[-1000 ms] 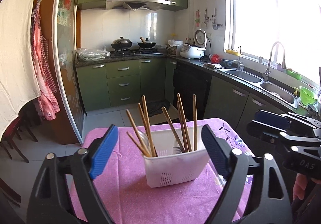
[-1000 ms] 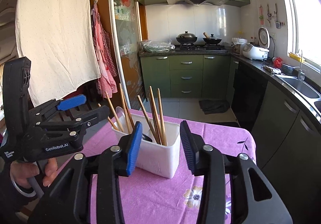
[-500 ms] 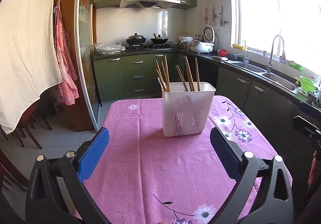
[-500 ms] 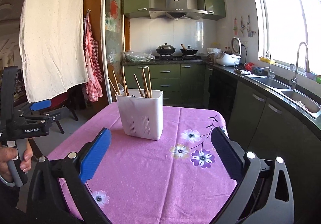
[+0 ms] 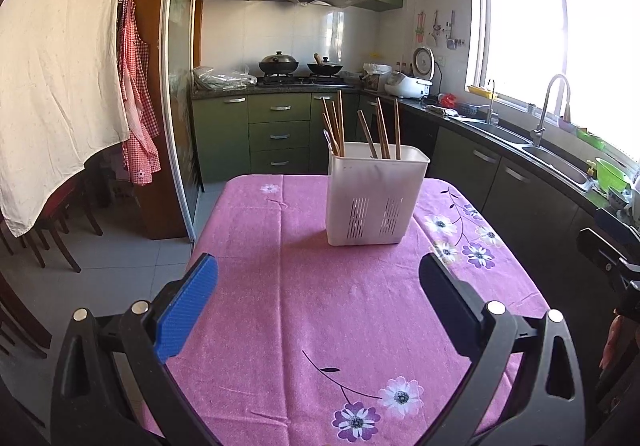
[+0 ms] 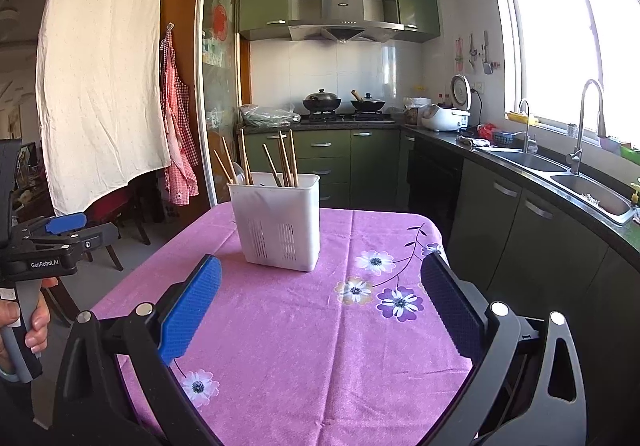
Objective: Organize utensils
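On the near table edge, left gripper (image 5: 318,298): jaws are spread wide, nothing is held, and it is kept above the pink cloth.
Right gripper (image 6: 320,302): jaws are likewise spread wide and nothing is gripped; it is held over the flowered cloth.
Tablecloth (image 5: 304,286): pink with purple and white flowers, laid over the table.
Utensil holder (image 5: 374,198): white and slotted, stood upright on the cloth, well apart from both grippers.
Chopsticks (image 5: 382,132): wooden, stood leaning inside the holder, with a pale spoon (image 5: 330,140) at its left side.
Background: green cabinets (image 6: 340,162) and a sink (image 6: 592,194) are seen.
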The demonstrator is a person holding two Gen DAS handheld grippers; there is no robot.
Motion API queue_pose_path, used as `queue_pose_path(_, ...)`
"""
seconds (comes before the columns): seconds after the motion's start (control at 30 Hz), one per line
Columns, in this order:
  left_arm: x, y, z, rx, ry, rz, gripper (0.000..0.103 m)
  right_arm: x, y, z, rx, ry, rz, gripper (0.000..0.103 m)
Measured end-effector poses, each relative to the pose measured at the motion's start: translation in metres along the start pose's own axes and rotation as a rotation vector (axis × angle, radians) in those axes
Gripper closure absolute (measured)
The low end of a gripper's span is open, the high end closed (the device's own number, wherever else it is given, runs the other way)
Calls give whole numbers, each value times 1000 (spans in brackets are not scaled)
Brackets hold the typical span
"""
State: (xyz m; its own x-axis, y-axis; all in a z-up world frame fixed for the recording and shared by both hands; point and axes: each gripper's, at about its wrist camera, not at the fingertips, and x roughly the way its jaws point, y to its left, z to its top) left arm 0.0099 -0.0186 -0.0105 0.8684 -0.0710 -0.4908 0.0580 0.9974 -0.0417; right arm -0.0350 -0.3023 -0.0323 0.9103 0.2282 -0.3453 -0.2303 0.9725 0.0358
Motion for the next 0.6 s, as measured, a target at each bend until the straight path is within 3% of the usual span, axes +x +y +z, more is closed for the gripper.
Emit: queue_pose_path(0.6, -1, -2, -3, -7, 9, -6, 7, -1, 4, 4, -1, -3, 17, 4)
